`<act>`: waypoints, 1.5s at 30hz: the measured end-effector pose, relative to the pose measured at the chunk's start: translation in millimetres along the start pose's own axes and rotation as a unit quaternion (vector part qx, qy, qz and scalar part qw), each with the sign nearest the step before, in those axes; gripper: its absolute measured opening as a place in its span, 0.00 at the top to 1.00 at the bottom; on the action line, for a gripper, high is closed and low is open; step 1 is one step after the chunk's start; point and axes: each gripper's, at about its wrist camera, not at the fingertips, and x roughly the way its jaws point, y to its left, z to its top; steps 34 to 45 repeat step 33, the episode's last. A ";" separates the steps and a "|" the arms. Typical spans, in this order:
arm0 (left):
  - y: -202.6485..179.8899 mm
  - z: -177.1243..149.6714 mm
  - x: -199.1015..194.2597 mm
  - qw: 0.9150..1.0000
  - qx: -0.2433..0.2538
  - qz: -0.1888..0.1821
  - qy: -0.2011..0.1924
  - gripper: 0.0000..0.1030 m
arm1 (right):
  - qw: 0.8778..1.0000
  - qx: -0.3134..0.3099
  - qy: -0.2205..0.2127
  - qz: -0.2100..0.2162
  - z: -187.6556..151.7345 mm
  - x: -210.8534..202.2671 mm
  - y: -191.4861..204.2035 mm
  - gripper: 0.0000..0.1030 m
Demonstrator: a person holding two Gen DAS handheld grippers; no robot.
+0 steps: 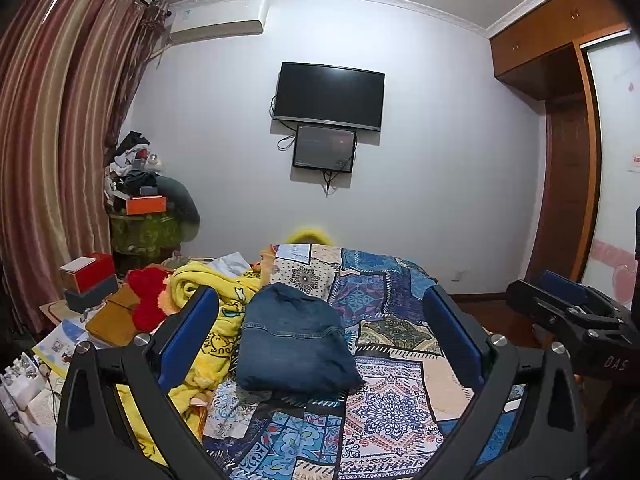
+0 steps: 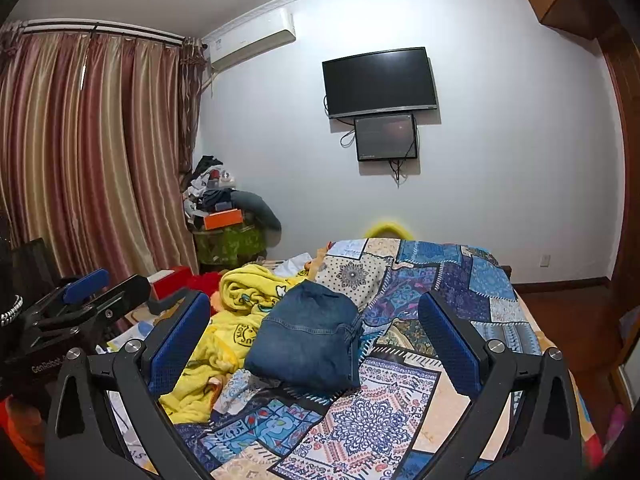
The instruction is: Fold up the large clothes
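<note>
Reading "DAS" on our right gripper (image 1: 568, 304) and "GenRobot" on our left gripper (image 2: 80, 300), both spread wide and empty, we see patchwork bedspread (image 2: 400, 412) bare around the folded blue denim garment (image 1: 294, 344).

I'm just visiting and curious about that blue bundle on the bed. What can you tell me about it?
The denim garment is dark blue, with visible seams and stitching. It is folded into a compact, roughly square, slightly puffy bundle and lies flat on the patchwork bedspread. Its left edge is close beside the crumpled yellow blanket; contact is unclear. Neither the left gripper nor the right gripper touches it; both are open, facing it.
</note>
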 end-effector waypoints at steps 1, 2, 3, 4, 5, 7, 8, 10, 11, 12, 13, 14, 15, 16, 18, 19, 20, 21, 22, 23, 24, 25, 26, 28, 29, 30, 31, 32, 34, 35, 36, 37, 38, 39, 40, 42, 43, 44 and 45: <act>0.0 0.0 -0.1 1.000 0.000 -0.001 0.000 0.01 | 1.000 0.000 0.001 0.001 0.4 -0.4 0.3 0.00; 0.1 -0.2 -0.2 1.000 0.000 -0.001 0.001 0.01 | 1.000 -0.001 0.001 0.002 1.2 -1.1 0.6 0.00; 0.2 0.0 -0.1 1.000 -0.001 -0.002 0.001 0.01 | 1.000 -0.001 -0.001 0.002 2.1 -2.1 0.9 0.00; 0.4 0.3 0.2 1.000 -0.002 -0.003 0.001 0.01 | 1.000 -0.002 -0.001 0.002 1.9 -2.1 1.6 0.00; 0.1 0.4 0.4 1.000 -0.003 -0.003 0.001 0.01 | 1.000 -0.002 -0.002 0.002 2.7 -2.9 2.0 0.00; 0.9 0.9 0.4 1.000 -0.006 -0.005 0.001 0.01 | 1.000 -0.002 -0.003 0.003 3.5 -4.0 2.7 0.00; 1.5 1.2 0.2 1.000 -0.007 -0.007 0.000 0.01 | 1.000 -0.001 -0.004 0.002 3.0 -3.5 2.7 0.00; 3.2 1.2 -0.8 1.000 -0.008 -0.011 -0.002 0.01 | 1.000 -0.002 -0.004 0.000 2.8 -3.4 3.3 0.00; 3.2 1.2 0.0 1.000 -0.007 -0.015 0.001 0.01 | 1.000 -0.002 -0.004 -0.001 2.7 -3.2 3.5 0.00; 3.3 1.3 1.3 1.000 -0.005 -0.020 0.006 0.01 | 1.000 -0.003 -0.003 -0.002 3.0 -3.1 3.5 0.00; 3.4 1.2 2.0 1.000 -0.005 -0.020 0.008 0.01 | 1.000 -0.003 -0.003 -0.003 3.4 -3.2 3.7 0.00; 3.9 0.9 1.9 1.000 -0.005 -0.019 0.007 0.01 | 1.000 -0.003 -0.004 -0.003 4.3 -3.7 4.2 0.00; 3.8 0.3 1.6 1.000 -0.006 -0.016 0.005 0.01 | 1.000 -0.004 -0.005 -0.004 4.2 -4.0 4.7 0.00; 4.0 0.2 1.4 1.000 -0.006 -0.016 0.005 0.01 | 1.000 -0.004 -0.006 -0.005 4.1 -3.6 5.0 0.00; 3.7 0.0 0.9 1.000 -0.007 -0.020 0.005 0.01 | 1.000 -0.005 -0.007 -0.006 3.7 -3.5 5.2 0.00; 3.8 0.2 0.6 1.000 -0.008 -0.020 0.005 0.01 | 1.000 -0.006 -0.006 -0.007 3.6 -3.0 5.3 0.00; 3.8 0.5 0.5 1.000 -0.007 -0.021 0.005 0.01 | 1.000 -0.006 -0.007 -0.008 3.7 -2.6 5.4 0.00; 2.5 0.4 0.5 1.000 -0.006 -0.021 0.005 0.01 | 1.000 -0.006 -0.008 -0.010 3.5 -2.4 5.5 0.00; 2.1 0.6 0.2 1.000 -0.006 -0.020 0.004 0.01 | 1.000 -0.006 -0.008 -0.011 3.0 -2.3 6.0 0.00; 1.2 0.4 -0.1 1.000 -0.005 -0.020 0.003 0.01 | 1.000 -0.007 -0.008 -0.012 3.0 -2.0 6.3 0.00; 0.6 -0.1 -0.1 1.000 -0.005 -0.021 0.003 0.01 | 1.000 -0.008 -0.009 -0.013 3.2 -1.6 6.5 0.00; 0.4 -0.2 0.3 1.000 -0.005 -0.021 0.004 0.01 | 1.000 -0.009 -0.009 -0.014 3.0 -1.7 7.0 0.00; 0.0 -0.2 0.2 1.000 -0.005 -0.021 0.004 0.01 | 1.000 -0.010 -0.010 -0.015 3.2 -1.6 7.3 0.00; 0.0 -0.4 0.1 1.000 -0.007 -0.023 0.005 0.01 | 1.000 -0.010 -0.010 -0.017 2.5 -1.1 8.5 0.00; 0.1 -0.6 0.4 1.000 -0.008 -0.024 0.005 0.01 | 1.000 -0.010 -0.009 -0.017 2.3 -0.7 8.8 0.00; 0.6 -0.8 0.5 1.000 -0.009 -0.025 0.005 0.01 | 1.000 -0.011 -0.008 -0.018 2.5 0.0 9.2 0.00; 0.6 -0.8 0.5 1.000 -0.010 -0.027 0.005 0.01 | 1.000 -0.012 -0.006 -0.019 2.8 1.2 9.9 0.00; 0.4 -0.5 0.7 1.000 -0.011 -0.028 0.005 0.01 | 1.000 -0.013 -0.006 -0.019 2.8 1.5 10.1 0.00; 0.4 -0.7 1.2 1.000 -0.010 -0.028 0.006 0.01 | 1.000 -0.014 -0.005 -0.018 2.8 1.9 10.3 0.00; 0.4 -0.7 1.2 1.000 -0.010 -0.028 0.006 0.01 | 1.000 -0.014 -0.005 -0.018 2.8 1.9 10.3 0.00; 0.4 -0.7 1.2 1.000 -0.010 -0.028 0.006 0.01 | 1.000 -0.014 -0.005 -0.018 2.8 1.9 10.3 0.00; 0.4 -0.7 1.2 1.000 -0.010 -0.028 0.006 0.01 | 1.000 -0.014 -0.005 -0.018 2.8 1.9 10.3 0.00; 0.4 -0.7 1.2 1.000 -0.010 -0.028 0.006 0.01 | 1.000 -0.014 -0.005 -0.018 2.8 1.9 10.3 0.00; 0.4 -0.7 1.2 1.000 -0.010 -0.028 0.006 0.01 | 1.000 -0.014 -0.005 -0.018 2.8 1.9 10.3 0.00; 0.4 -0.7 1.2 1.000 -0.010 -0.028 0.006 0.01 | 1.000 -0.014 -0.005 -0.018 2.8 1.9 10.3 0.00; 0.4 -0.7 1.2 1.000 -0.010 -0.028 0.006 0.01 | 1.000 -0.014 -0.005 -0.018 2.8 1.9 10.3 0.00; 0.4 -0.7 1.2 1.000 -0.010 -0.028 0.006 0.01 | 1.000 -0.014 -0.005 -0.018 2.8 1.9 10.3 0.00; 0.4 -0.7 1.2 1.000 -0.010 -0.028 0.006 0.01 | 1.000 -0.014 -0.005 -0.018 2.8 1.9 10.3 0.00; 0.4 -0.7 1.2 1.000 -0.010 -0.028 0.006 0.01 | 1.000 -0.014 -0.005 -0.018 2.8 1.9 10.3 0.00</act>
